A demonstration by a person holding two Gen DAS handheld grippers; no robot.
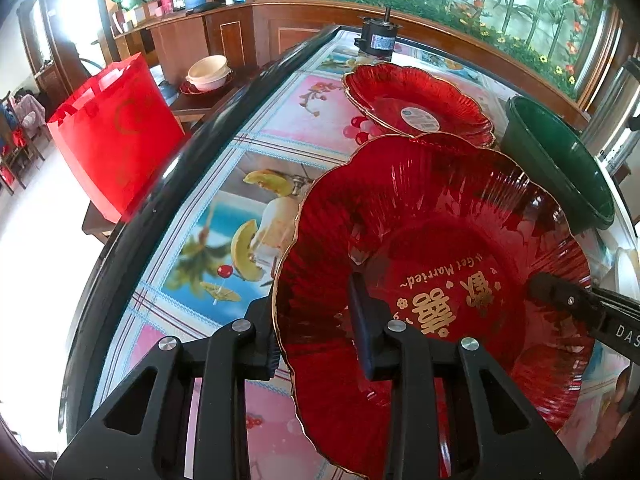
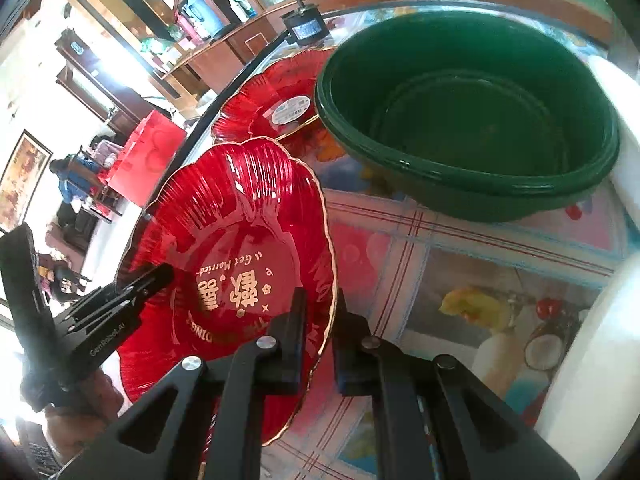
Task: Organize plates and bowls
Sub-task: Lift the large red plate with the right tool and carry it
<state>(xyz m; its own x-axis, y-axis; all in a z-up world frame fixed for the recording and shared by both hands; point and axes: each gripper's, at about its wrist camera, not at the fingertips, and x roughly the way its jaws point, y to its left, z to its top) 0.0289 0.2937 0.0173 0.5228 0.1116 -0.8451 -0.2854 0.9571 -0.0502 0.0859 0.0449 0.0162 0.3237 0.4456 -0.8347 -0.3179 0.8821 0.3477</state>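
Above table (image 1: 208,208), we clamp red plate (image 1: 432,240) rim: left gripper (image 1: 316,340) and right gripper (image 2: 318,340) both pinching it.

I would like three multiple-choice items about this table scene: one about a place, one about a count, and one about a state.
1. Where does the green basin stand?
A. on the table behind the red plates
B. on the floor
C. inside the red bag

2. How many red scalloped plates show on the table?
A. one
B. two
C. four

3. What is the state of the near plate?
A. flat on the table, untouched
B. tilted, gripped at its rim from both sides
C. stacked inside the basin

Answers:
1 A: the basin stands on the patterned table beyond the plates.
2 B: the near plate and the far plate with a sticker.
3 B: the left gripper and the right gripper each clamp its gold rim, and it stands tilted.
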